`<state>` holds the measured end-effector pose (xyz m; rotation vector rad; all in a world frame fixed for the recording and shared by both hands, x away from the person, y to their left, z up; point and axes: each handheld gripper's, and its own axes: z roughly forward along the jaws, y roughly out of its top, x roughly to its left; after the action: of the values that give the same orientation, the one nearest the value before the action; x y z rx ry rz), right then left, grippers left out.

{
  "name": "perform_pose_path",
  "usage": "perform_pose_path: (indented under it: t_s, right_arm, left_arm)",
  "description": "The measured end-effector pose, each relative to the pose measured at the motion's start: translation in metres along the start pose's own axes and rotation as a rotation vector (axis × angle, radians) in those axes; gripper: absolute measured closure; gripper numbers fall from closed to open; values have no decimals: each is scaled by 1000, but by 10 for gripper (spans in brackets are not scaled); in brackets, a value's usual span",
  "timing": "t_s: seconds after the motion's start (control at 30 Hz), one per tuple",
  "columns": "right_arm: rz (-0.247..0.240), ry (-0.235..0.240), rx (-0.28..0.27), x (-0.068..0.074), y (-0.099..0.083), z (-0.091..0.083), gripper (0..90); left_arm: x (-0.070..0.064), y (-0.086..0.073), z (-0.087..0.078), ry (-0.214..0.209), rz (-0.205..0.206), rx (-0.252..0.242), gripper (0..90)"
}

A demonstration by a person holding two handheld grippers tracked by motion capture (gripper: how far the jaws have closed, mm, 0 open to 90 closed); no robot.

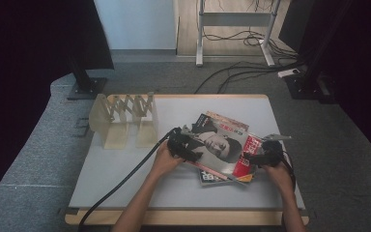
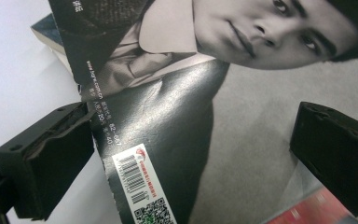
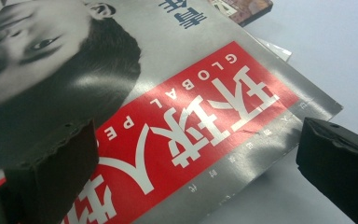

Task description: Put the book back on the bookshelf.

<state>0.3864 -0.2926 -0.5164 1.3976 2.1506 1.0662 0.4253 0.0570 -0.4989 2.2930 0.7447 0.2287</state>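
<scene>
A glossy magazine (image 1: 222, 145) with a black-and-white portrait cover and a red title banner lies on top of a small stack of magazines (image 1: 224, 120) at the table's centre right. My left gripper (image 1: 195, 153) is at its left edge. In the left gripper view the jaws stand open over the cover (image 2: 242, 121), near the barcode (image 2: 135, 175). My right gripper (image 1: 251, 158) is at the right edge, open, with the red banner (image 3: 191, 126) between its fingers (image 3: 340, 168). Neither gripper holds anything.
A beige accordion-style rack (image 1: 125, 118) stands at the back left of the white table mat (image 1: 125, 179). A cable trails from the left gripper to the front edge. Beyond the table are floor cables (image 1: 241, 72), desk legs (image 1: 200, 34) and a black stand (image 1: 84, 82).
</scene>
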Motion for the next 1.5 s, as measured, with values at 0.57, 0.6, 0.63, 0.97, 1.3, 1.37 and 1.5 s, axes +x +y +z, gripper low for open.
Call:
perform_pose_path:
  t_s: [0.57,0.6,0.63,0.97,1.3,1.37,1.5]
  right_arm:
    - [-29,4,5,8,14,10,0]
    - [-29,5,5,8,14,10,0]
    - [-30,4,4,8,15,11,0]
    - [-28,9,-1,10,22,17,0]
    - [-26,7,3,11,24,19,0]
    - [-43,0,17,12,26,18,0]
    - [-73,-15,22,16,28,11,0]
  left_arm:
    - [-27,-26,-20,13,25,-8,0]
    - [-28,-28,-21,11,28,-4,0]
    - [-29,-29,-21,9,30,0,0]
    - [-49,-41,-26,22,96,35,0]
    - [-48,-44,-31,-33,86,18,0]
    - [-46,-41,-36,-50,95,-5,0]
    - [-40,-32,-44,-49,94,-38,0]
